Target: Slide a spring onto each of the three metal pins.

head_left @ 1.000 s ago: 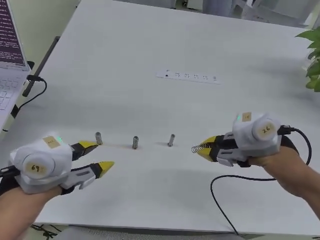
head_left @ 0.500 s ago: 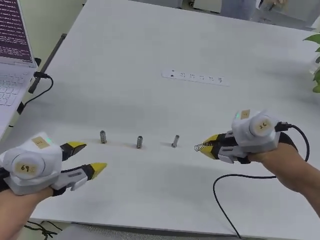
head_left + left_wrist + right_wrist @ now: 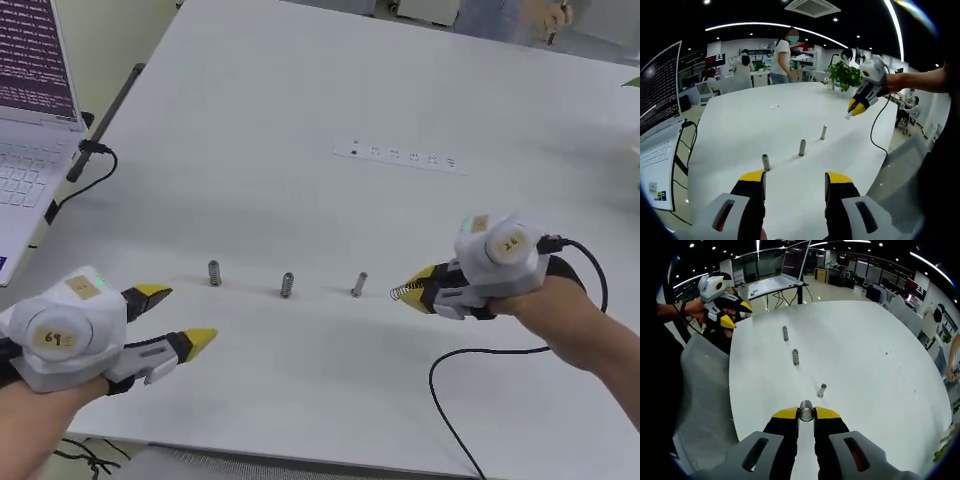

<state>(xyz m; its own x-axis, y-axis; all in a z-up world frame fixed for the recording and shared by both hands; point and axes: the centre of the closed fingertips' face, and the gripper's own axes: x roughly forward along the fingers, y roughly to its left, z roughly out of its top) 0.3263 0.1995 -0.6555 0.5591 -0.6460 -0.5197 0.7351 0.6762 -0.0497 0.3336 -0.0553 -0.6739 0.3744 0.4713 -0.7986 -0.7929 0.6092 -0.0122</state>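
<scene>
The left pin (image 3: 214, 272), middle pin (image 3: 287, 284) and right pin (image 3: 359, 284) stand in a row on the desk (image 3: 300, 100), power strip (image 3: 400, 156) behind, laptop (image 3: 30, 120) at far left. The left gripper (image 3: 180, 315) is before the left pin; the right gripper (image 3: 415, 290), holding a spring (image 3: 401, 291), is just right of the right pin.

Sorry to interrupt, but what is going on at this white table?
A person is fitting springs onto three small metal pins on the white table. The two left pins already carry springs; the right-hand pin is bare. The right gripper holds a coiled metal spring just short of it, while the left gripper hangs open.
</scene>
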